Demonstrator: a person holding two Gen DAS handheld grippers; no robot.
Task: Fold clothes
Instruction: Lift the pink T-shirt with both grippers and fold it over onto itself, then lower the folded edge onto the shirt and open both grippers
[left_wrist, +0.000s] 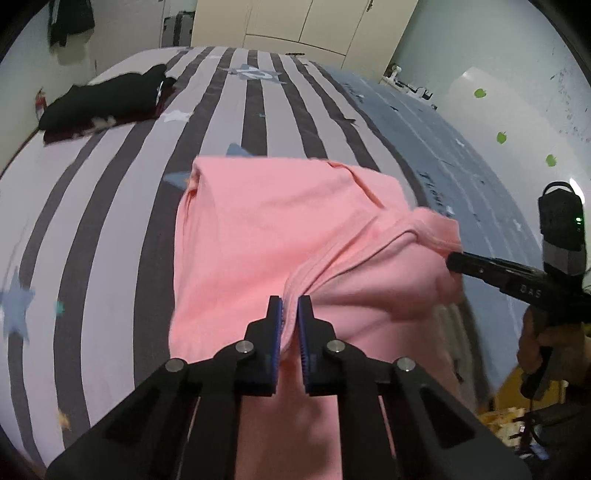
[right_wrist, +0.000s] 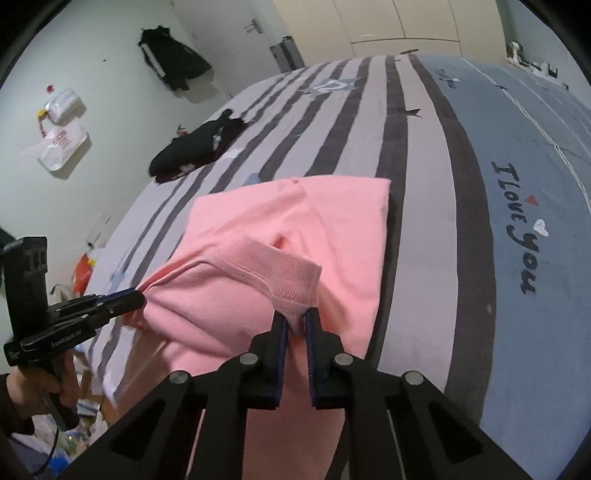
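Note:
A pink garment (left_wrist: 266, 236) (right_wrist: 295, 229) lies partly folded on the striped bed, its near part lifted off the sheet. My left gripper (left_wrist: 290, 301) (right_wrist: 138, 295) is shut on a seam edge of the pink cloth, which passes between its blue pads. My right gripper (right_wrist: 295, 314) (left_wrist: 450, 261) is shut on the ribbed collar band (right_wrist: 291, 273) of the same garment. The two grippers hold the near edge a short way apart, with the cloth bunched and sagging between them. The far part of the garment rests flat on the bed.
A folded pile of dark clothes (left_wrist: 107, 99) (right_wrist: 195, 147) sits at the bed's far left. The striped sheet (left_wrist: 110, 206) turns blue with lettering (right_wrist: 517, 229) on the right. A hand (right_wrist: 55, 384) grips the left tool near floor clutter. Wardrobe doors (left_wrist: 303, 26) stand behind.

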